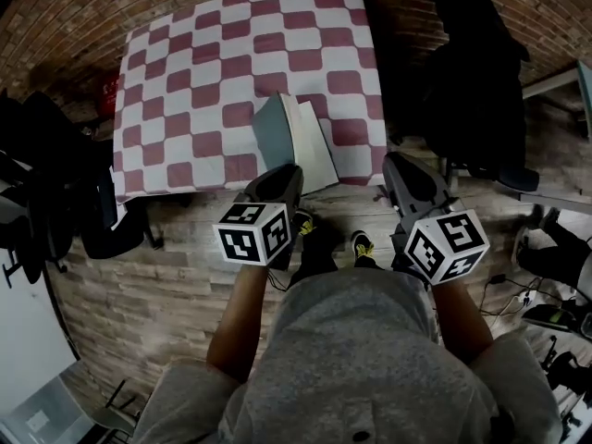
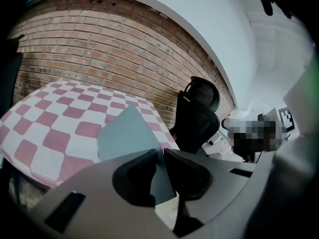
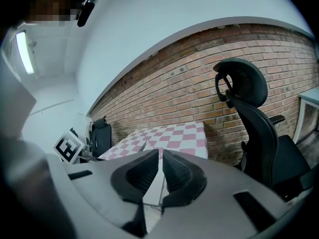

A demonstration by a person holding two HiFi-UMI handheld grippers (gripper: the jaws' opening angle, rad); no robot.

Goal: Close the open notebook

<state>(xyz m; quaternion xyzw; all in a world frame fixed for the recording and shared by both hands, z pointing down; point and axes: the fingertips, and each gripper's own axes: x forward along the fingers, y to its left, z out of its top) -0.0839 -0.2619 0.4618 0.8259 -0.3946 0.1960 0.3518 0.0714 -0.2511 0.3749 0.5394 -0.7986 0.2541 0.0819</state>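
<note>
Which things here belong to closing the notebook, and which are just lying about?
Job in hand: grey-blue-covered open notebook, its cover held in the fingers of the left gripper; right gripper, empty.
Lying about: red-and-white checked tablecloth; black office chair; brick wall.

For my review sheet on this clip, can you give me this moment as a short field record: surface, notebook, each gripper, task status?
surface: table under red-and-white checked cloth
notebook: thin grey-blue-covered paper notebook, open, at the table's near edge
cover: grey-blue cover, lifted, tilted up off the white pages
left gripper: fingers shut on the cover's edge
right gripper: fingers together, empty, right of the notebook
task status: not yet closed
</note>
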